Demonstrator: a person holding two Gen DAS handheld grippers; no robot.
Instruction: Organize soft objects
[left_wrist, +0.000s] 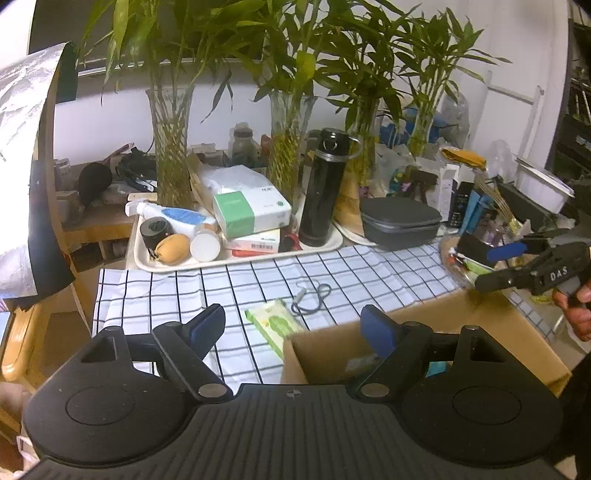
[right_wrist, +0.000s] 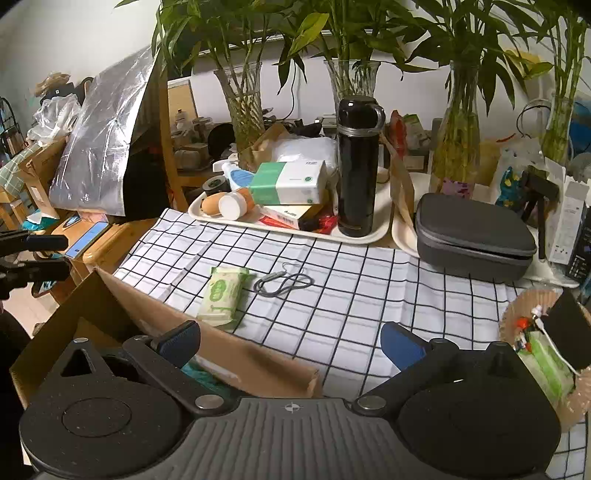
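A green-and-white pack of wipes (left_wrist: 275, 326) (right_wrist: 223, 295) lies flat on the checked cloth (right_wrist: 351, 295), just past the corner of an open cardboard box (left_wrist: 424, 325) (right_wrist: 155, 317). Something teal (right_wrist: 199, 373) lies inside the box, mostly hidden. My left gripper (left_wrist: 291, 328) hangs open over the box's left corner, with the pack in line between its fingers but beyond them. My right gripper (right_wrist: 291, 341) is open over the box's far wall and holds nothing. Each shows in the other's view: the right gripper (left_wrist: 485, 271), the left gripper (right_wrist: 67, 257).
A grey looped cord (right_wrist: 284, 282) lies beside the pack. Behind, a tray (right_wrist: 373, 236) holds a black flask (right_wrist: 358, 166), a green tissue box (right_wrist: 288, 182) and bottles. A grey case (right_wrist: 472, 236), glass vases of bamboo (right_wrist: 242, 107) and a paper bowl (right_wrist: 517, 314) of oddments crowd the back and right.
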